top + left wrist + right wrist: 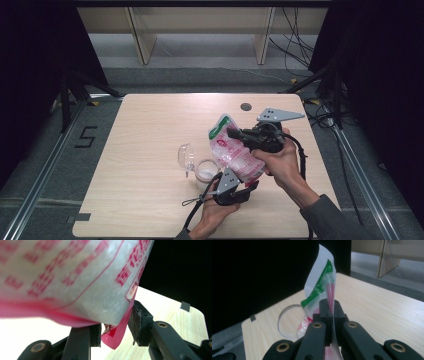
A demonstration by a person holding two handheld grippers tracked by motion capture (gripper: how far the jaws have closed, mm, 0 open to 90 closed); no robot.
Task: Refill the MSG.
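Left gripper, nearest the table's front edge: jaws part-open either side of the bag's lower pink corner, pads not pressing it in the left gripper view. Bag of white granules, red print, held tilted in the air above the table. Right gripper beyond, jaws fully closed on the bag's upper edge by the green strip. Just left of the bag, a clear jar stands open on the table, hinged lid raised. Far edge: small dark grommet.
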